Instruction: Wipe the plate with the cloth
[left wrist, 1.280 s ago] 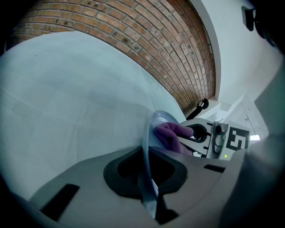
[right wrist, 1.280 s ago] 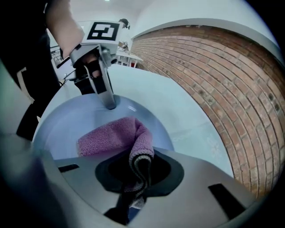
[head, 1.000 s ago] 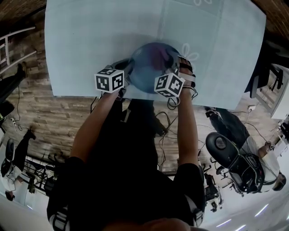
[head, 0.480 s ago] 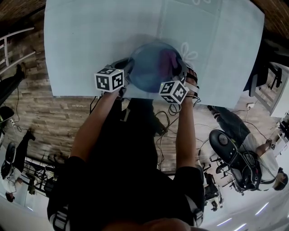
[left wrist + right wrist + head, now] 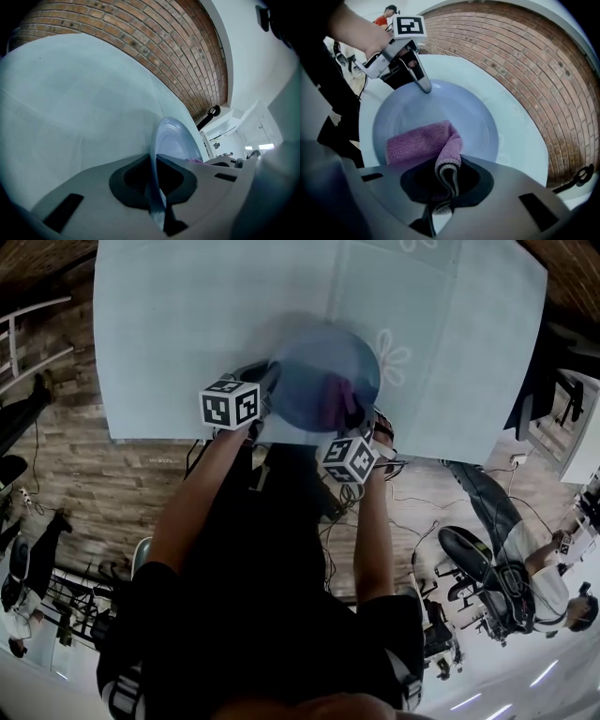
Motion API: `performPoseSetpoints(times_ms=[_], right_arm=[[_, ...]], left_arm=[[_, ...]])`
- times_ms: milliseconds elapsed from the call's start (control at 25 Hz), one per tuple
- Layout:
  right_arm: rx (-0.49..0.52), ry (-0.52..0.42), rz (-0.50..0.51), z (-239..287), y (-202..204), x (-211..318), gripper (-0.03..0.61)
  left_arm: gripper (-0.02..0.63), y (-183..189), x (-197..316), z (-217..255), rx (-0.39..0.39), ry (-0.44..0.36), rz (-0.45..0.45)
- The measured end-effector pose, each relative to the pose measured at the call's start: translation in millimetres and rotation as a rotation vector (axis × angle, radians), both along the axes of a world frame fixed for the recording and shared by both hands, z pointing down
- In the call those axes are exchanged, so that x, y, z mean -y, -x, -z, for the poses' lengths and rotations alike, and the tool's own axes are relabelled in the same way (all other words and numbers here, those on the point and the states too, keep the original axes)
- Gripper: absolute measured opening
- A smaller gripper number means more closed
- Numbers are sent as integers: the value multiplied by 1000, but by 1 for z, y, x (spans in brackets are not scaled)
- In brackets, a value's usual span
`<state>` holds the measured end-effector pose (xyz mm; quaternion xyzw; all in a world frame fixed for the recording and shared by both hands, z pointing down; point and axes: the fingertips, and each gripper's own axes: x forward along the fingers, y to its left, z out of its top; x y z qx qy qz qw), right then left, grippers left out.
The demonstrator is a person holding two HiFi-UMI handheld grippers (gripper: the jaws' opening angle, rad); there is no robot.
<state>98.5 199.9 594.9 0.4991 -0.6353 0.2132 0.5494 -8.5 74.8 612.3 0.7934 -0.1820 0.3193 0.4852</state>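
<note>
Between left gripper (image 5: 158, 211) jaws, plate (image 5: 174, 140) rim pinched, right gripper (image 5: 440, 205) jaws clamping cloth (image 5: 417, 143) draped inside plate

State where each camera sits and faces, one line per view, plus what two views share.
Head view: on the person's head, looking down at the table; both forearms, left gripper and right gripper show.
Left gripper view: on the left gripper, looking along jaws shut on the plate.
Right gripper view: on the right gripper, looking down at the cloth it grips in the plate; the left gripper shows.
Shared: all show the plate.
</note>
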Motion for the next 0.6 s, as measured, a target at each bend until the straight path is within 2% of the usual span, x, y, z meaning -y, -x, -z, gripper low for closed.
performPoseSetpoints(times_ms=[120, 400, 520, 600], right_arm=[[74, 6, -1, 1, 32, -3, 67], [202, -29, 79, 3, 93, 26, 68], [244, -42, 87, 4, 103, 36, 69], [281, -64, 46, 10, 100, 36, 71]], left_arm=[[44, 2, 1, 1, 1, 0, -1], [46, 0, 0, 4, 2, -9, 0], [46, 2, 1, 5, -2, -6, 2], [46, 4, 0, 7, -6, -5, 2]])
